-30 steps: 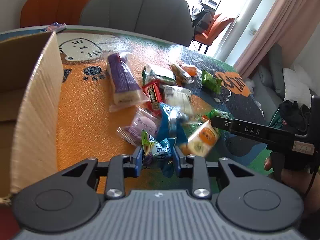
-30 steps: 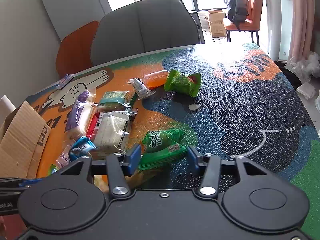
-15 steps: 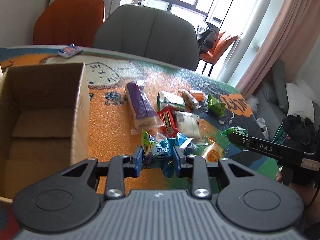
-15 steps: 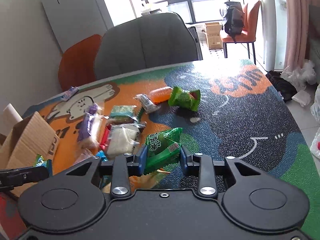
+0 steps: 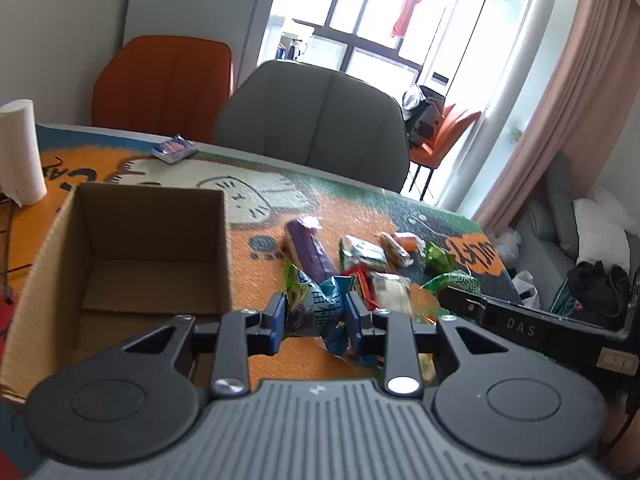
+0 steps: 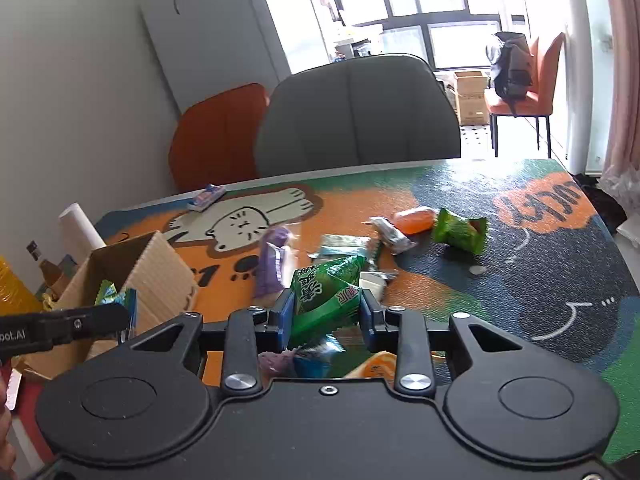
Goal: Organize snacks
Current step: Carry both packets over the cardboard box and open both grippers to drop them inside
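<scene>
left tool point(image 5: 316, 316) clamped on blue snack packet point(image 5: 326, 306), lifted beside cardboard box point(image 5: 120, 248), likely for dropping in | right tool point(image 6: 324, 316) clamped on green snack packet point(image 6: 326, 294), raised above tabletop point(image 6: 520, 280) | loose snacks point(image 6: 340, 244) beyond

Left tongs point(image 5: 316, 322) clamp blue packet point(image 5: 325, 304) beside box point(image 5: 132, 248).

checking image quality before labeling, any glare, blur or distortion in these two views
Left wrist view: windows blown out white, fisheye bends the cardboard box, blue snack packet in the left gripper sharp. Right wrist view: sun glare washes the table far edge, purple packet slightly blurred, green snack packet in the right gripper clear.
</scene>
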The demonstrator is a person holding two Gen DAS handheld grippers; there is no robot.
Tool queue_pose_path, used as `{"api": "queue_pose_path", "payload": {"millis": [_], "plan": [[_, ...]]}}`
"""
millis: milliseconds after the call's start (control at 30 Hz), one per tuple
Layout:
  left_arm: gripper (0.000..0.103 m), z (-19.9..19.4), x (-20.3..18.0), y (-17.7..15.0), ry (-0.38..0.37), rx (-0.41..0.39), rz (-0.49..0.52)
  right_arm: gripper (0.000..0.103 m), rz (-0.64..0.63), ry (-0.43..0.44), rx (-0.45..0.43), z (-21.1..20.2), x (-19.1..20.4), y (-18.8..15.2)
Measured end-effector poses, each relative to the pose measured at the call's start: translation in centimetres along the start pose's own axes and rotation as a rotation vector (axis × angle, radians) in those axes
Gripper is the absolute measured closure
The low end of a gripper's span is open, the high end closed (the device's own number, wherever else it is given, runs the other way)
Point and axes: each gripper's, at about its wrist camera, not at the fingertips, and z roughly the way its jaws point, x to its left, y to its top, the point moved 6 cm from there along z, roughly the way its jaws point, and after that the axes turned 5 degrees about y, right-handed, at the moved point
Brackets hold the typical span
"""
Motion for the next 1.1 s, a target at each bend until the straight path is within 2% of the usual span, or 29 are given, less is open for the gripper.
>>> {"api": "queue_pose_path", "payload": {"millis": [300,900,1100], "plan": [[0.073,-1.1,4.4,1.6,0.041,-0.038,-0.049,0.071,-0.04,0.047,-0.011,0.7,4.5,1.1],[0.072,0.6,11.5,3.2,0.102,-0.031,-0.132,0.071,-0.117,0.1,0.005,3.6,11.8,2.3],[0.064,0.5,12.8,3.0,0.117,-0.016,-0.155,0.071,-0.141,0.128,0.023,4.6,13.9,2.4]]}}
